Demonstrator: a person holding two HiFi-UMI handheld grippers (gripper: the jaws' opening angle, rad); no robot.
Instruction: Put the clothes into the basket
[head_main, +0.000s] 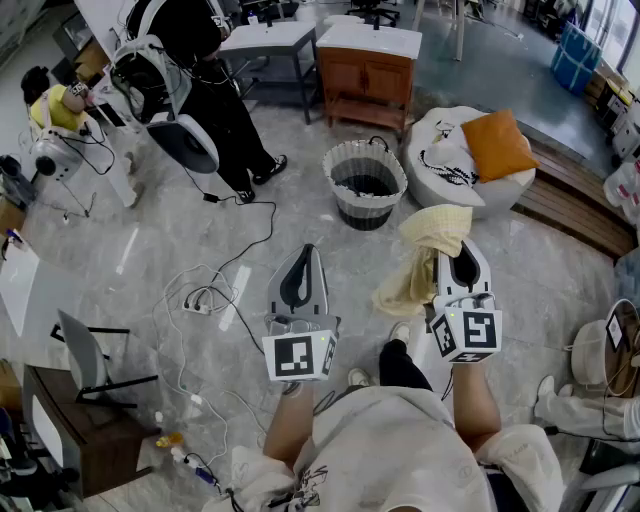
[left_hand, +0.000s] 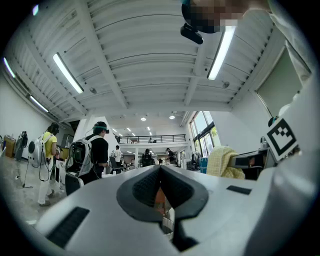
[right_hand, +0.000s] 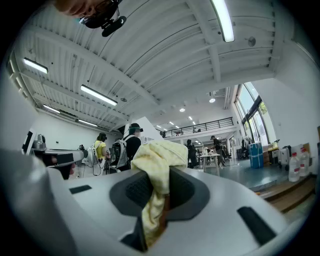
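Observation:
In the head view my right gripper (head_main: 450, 250) is held level and shut on a pale yellow cloth (head_main: 428, 242), which bunches over its tip and hangs down to the left. The right gripper view shows that cloth (right_hand: 159, 156) pinched between the jaws of the right gripper (right_hand: 162, 180) and draped over them. My left gripper (head_main: 304, 250) is beside it on the left, shut, with nothing in it; its jaws meet in the left gripper view (left_hand: 160, 175). The round woven basket (head_main: 340, 160) stands on the floor ahead, between the two grippers, with dark clothing (head_main: 366, 187) inside.
A white pouf (head_main: 440, 170) with an orange cushion (head_main: 497, 143) sits right of the basket. A wooden cabinet (head_main: 364, 72) stands behind it. A person in black (head_main: 205, 85) stands at the back left. Cables (head_main: 210, 292) trail on the floor at left, near a chair (head_main: 85, 352).

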